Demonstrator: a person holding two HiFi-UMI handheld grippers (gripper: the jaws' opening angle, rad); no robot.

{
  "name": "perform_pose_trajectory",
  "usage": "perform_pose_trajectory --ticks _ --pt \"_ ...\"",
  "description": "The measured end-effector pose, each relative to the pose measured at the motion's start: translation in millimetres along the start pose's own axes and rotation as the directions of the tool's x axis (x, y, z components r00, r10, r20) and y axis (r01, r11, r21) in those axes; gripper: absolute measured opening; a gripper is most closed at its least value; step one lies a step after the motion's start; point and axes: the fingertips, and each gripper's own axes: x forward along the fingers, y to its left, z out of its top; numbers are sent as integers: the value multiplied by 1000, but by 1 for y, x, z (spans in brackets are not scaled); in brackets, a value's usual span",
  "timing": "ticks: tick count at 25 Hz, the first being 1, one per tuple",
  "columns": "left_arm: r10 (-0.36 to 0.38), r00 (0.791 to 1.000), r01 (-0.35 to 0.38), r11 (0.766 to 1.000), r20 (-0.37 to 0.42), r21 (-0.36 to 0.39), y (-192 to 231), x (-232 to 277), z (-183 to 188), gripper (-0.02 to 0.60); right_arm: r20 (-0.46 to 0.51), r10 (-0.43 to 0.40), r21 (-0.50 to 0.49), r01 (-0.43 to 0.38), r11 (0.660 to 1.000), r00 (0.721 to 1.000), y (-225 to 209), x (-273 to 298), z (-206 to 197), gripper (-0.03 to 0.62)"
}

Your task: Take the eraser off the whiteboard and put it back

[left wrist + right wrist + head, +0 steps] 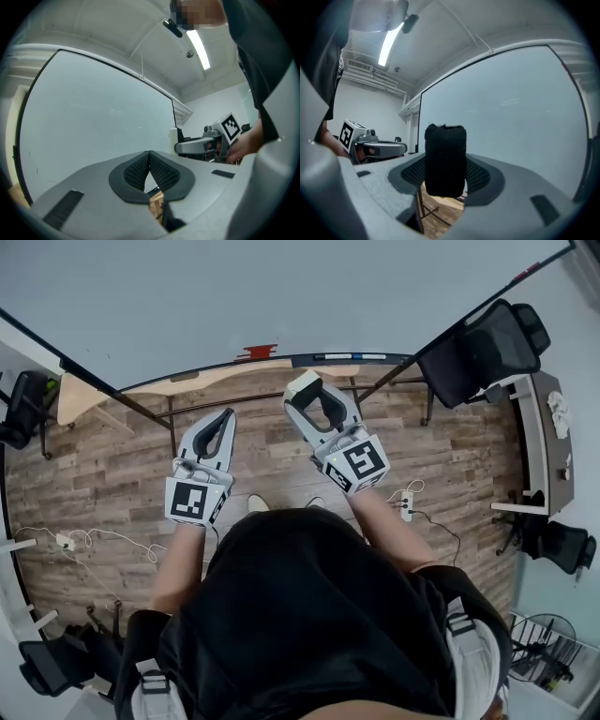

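The right gripper [305, 388] is clamped on the black eraser [445, 157], holding it upright between its 2 pads in front of the whiteboard [511, 108] and off its surface, while the left gripper [150, 158], facing the same whiteboard alongside, has its jaws pressed together on nothing.

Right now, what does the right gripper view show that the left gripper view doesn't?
Only the right gripper view: the black felt face of the eraser, clamped in the right tongs.
Only the left gripper view: the left tongs shut tip to tip, holding nothing.
Both: the whiteboard, a ceiling strip light, a patch of wooden floor below, and the other hand's tongs off to one side.
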Motion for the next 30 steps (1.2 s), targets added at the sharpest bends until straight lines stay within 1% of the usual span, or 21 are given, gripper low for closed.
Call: perform_pose_trajectory --ticks 7,14,18,26,30 --pt "6 1000 -6 1000 15 -11 38 -17 1 -5 3 -11 -7 11 1000 1000 27 37 4 225" --pt "28 999 -28 1000 30 -12 70 -29 5 -5 46 -84 -28 85 996 995 39 71 19 225" --pt "41 999 -41 999 36 -10 83 -31 11 -5 60 -72 -28 74 997 996 47 88 24 225" --pt "61 998 -61 998 34 -9 112 -17 8 -5 67 -64 -10 65 998 996 36 118 21 225" --pt "63 998 -63 998 29 -6 126 -3 7 -5 80 -87 -2 87 996 993 21 137 21 225"
